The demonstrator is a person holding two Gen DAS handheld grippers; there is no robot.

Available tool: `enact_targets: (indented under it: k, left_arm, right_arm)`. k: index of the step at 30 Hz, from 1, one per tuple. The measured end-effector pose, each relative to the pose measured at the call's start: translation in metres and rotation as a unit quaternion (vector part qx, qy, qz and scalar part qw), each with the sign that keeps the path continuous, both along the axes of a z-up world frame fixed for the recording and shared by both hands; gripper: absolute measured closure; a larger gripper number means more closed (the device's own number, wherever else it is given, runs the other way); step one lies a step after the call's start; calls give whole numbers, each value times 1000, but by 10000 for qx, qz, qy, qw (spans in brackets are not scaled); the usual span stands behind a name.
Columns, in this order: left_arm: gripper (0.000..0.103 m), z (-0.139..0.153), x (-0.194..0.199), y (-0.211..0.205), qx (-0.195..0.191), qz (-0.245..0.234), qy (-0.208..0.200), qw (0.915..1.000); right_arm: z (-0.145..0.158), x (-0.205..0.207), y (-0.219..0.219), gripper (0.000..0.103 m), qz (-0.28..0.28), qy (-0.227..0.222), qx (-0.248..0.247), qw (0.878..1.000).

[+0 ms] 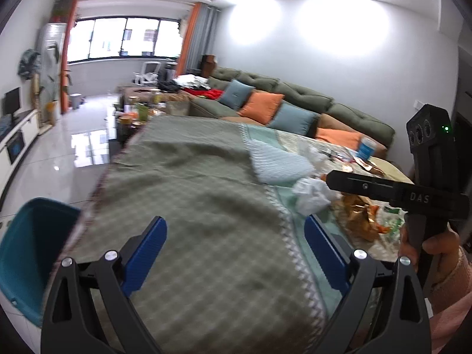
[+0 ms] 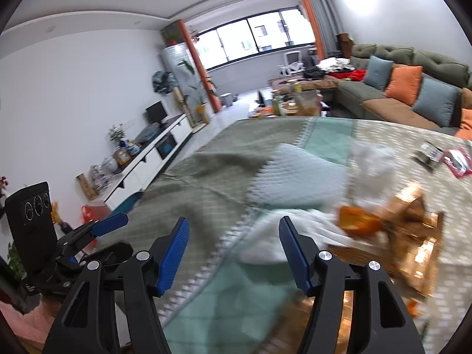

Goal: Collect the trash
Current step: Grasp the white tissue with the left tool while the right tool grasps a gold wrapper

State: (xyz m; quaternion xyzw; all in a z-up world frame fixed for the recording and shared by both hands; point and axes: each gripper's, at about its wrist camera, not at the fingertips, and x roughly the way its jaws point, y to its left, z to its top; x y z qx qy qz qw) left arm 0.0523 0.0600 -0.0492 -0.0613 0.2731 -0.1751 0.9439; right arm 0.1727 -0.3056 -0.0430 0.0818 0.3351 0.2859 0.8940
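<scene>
Trash lies on a cloth-covered table [image 1: 191, 177]. Crumpled white tissue [image 1: 312, 194] and a gold and orange snack wrapper [image 1: 361, 215] lie at its right side. My left gripper [image 1: 236, 236] is open and empty above the grey-green cloth, left of the trash. A teal bin [image 1: 26, 250] stands below the table's left edge. In the right wrist view my right gripper [image 2: 233, 236] is open and empty, just short of the white tissue [image 2: 306, 227]. An orange peel piece [image 2: 357, 221] and the gold wrapper [image 2: 413, 236] lie to its right.
A folded pale blue cloth [image 1: 277, 162] lies mid-table. A blue can [image 1: 365, 147] and small packets [image 2: 457, 162] sit at the far right. A green sofa with cushions [image 1: 280, 103] lines the right wall. A cluttered coffee table [image 1: 141, 112] stands beyond.
</scene>
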Motion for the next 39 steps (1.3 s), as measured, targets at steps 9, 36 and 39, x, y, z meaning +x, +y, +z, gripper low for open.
enact_targets:
  k: [9, 36, 39]
  left_arm:
    - [10, -7, 24, -57, 89, -685, 254, 9973]
    - [87, -27, 89, -125, 428, -1213, 1304, 9831]
    - [94, -28, 89, -123, 368, -1175, 1341, 9833]
  right_arm:
    - [-4, -6, -44, 40, -484, -10, 26, 9988]
    - [-27, -25, -83, 40, -623, 288, -2, 9976]
    - [-27, -26, -82, 40, -606, 261, -19, 9978]
